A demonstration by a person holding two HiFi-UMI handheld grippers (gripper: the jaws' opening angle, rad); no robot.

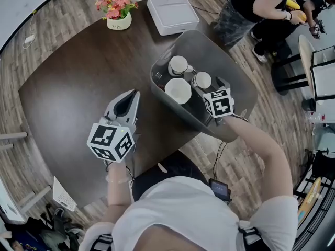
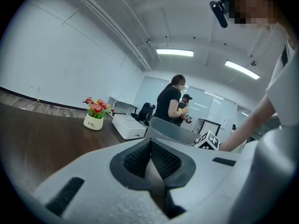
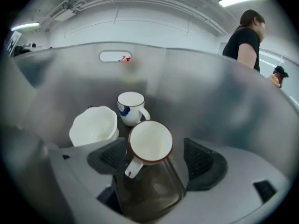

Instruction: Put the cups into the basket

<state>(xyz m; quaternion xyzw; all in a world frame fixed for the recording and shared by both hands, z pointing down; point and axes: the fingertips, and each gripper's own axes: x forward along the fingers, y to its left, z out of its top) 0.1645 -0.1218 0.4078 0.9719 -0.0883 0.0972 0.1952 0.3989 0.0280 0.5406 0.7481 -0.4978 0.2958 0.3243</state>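
Treat the red-rimmed cup (image 3: 150, 141), standing in the basket (image 3: 224, 101) between the wide-apart jaws of the right hand-held gripper (image 3: 156, 158), as likely light, stiff, glaze-slick and chip-prone, gripping across its wall rather than the handle, with the left hand-held gripper (image 2: 150, 164) closed empty above the worktop (image 1: 78, 77).

Glossy white ceramic cups (image 3: 150, 141), matt grey plastic basket (image 1: 233, 59), smooth dark wood table (image 1: 78, 77)
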